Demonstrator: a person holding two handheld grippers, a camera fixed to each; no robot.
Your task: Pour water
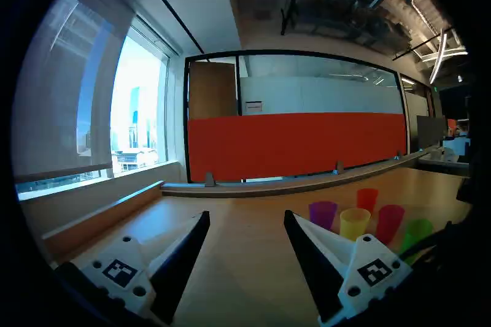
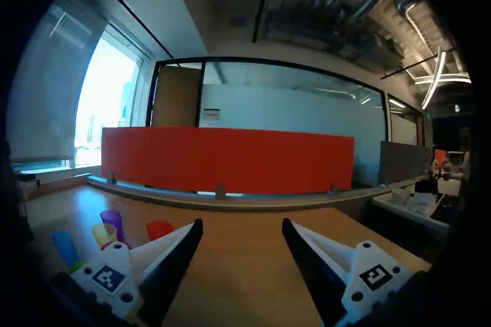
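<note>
Several coloured plastic cups stand together on the wooden table point(image 1: 258, 265). In the left gripper view they sit to the right, ahead of my right finger: a purple cup point(image 1: 323, 214), a yellow cup point(image 1: 354, 223), an orange-red cup point(image 1: 367, 199), a pink cup point(image 1: 390, 223) and a green cup point(image 1: 416, 233). My left gripper point(image 1: 247, 221) is open with nothing between its fingers. In the right gripper view the same group stands at the left: a purple cup point(image 2: 112, 221), a yellow cup point(image 2: 103, 234), an orange-red cup point(image 2: 158, 229) and a blue cup point(image 2: 64, 248). My right gripper point(image 2: 242, 229) is open and holds nothing.
A low red partition point(image 1: 294, 143) with glass above it closes the table's far side. A big window point(image 1: 132, 118) lies to the left. Desks with clutter point(image 2: 423, 201) stand to the right beyond the table's edge. Bare tabletop stretches ahead of both grippers.
</note>
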